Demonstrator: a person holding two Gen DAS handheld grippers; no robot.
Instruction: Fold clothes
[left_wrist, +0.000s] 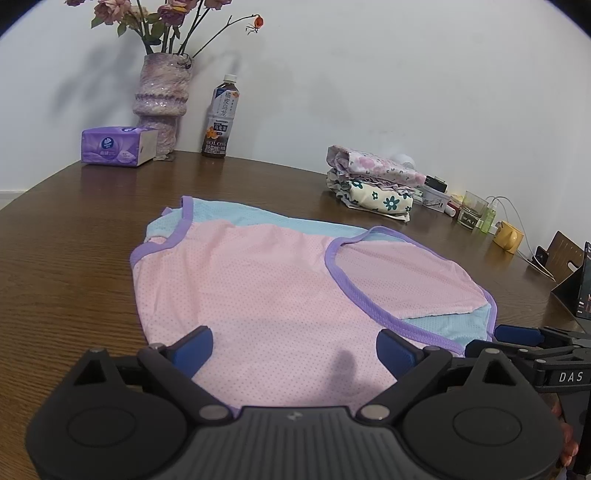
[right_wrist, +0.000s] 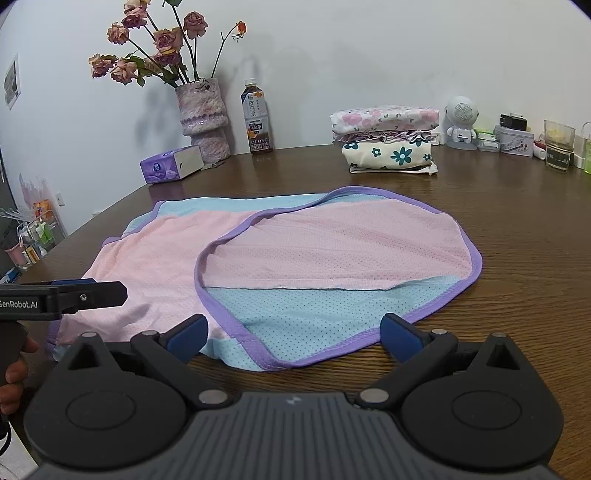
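Item: pink-and-blue mesh top (left_wrist: 266, 280), lying flat on the wooden table (left_wrist: 74, 258), one side already turned inward. Left gripper (left_wrist: 295, 345) and right gripper (right_wrist: 293, 338) are hovering at its near hem, tongs spread, pinching nothing. Fold appears mid-way; next move likely needs regripping the hem.

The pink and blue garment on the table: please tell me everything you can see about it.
The pink and blue garment is a sleeveless top of thin, dotted mesh-like fabric, pink on one side, light blue on the other, with purple binding at the edges. It lies flat on the brown wooden table, one side already folded over the middle. Neither open hand-held gripper holds it; both are at its near edge.
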